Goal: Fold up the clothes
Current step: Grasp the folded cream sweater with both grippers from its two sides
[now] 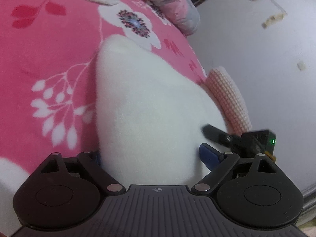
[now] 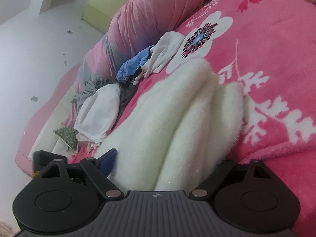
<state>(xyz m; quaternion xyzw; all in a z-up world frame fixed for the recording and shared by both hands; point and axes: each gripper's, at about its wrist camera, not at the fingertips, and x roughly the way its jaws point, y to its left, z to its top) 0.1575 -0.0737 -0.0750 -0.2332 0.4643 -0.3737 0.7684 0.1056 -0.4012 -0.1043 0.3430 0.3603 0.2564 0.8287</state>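
Pink bedding printed with white flowers and leafy sprigs [image 1: 49, 59] covers the bed where a fluffy white garment [image 1: 142, 102] lies in soft folds, filling the middle of both wrist views. Along the far side of the bed, the right wrist view shows a long pink bolster [image 2: 142, 19] with a heap of loose clothes against it: a white piece [image 2: 98, 112], a crumpled blue one [image 2: 134, 65], another white one [image 2: 165, 51] and some grey cloth [image 2: 88, 86]. A small green speckled cushion [image 2: 67, 138] sits at the bed's pale edge, and a white floor [image 2: 29, 49] lies beyond. In the left wrist view a pink-and-white checked strip [image 1: 229, 96] curves beside the garment at the bed's edge.

The left hand-held gripper [image 1: 150, 158] has the garment bunched between its fingers, but the cloth hides the left fingertip and the blue right tip [image 1: 209, 156] only presses against the fleece, so whether it is clenched cannot be told. The right hand-held gripper [image 2: 167, 158] is likewise buried in the folds; one blue fingertip [image 2: 108, 160] shows at the left, the other is covered, and its grip cannot be judged. The other gripper's black finger and green light [image 1: 272, 141] intrude at the right of the left view. Both views are soft and blurred.
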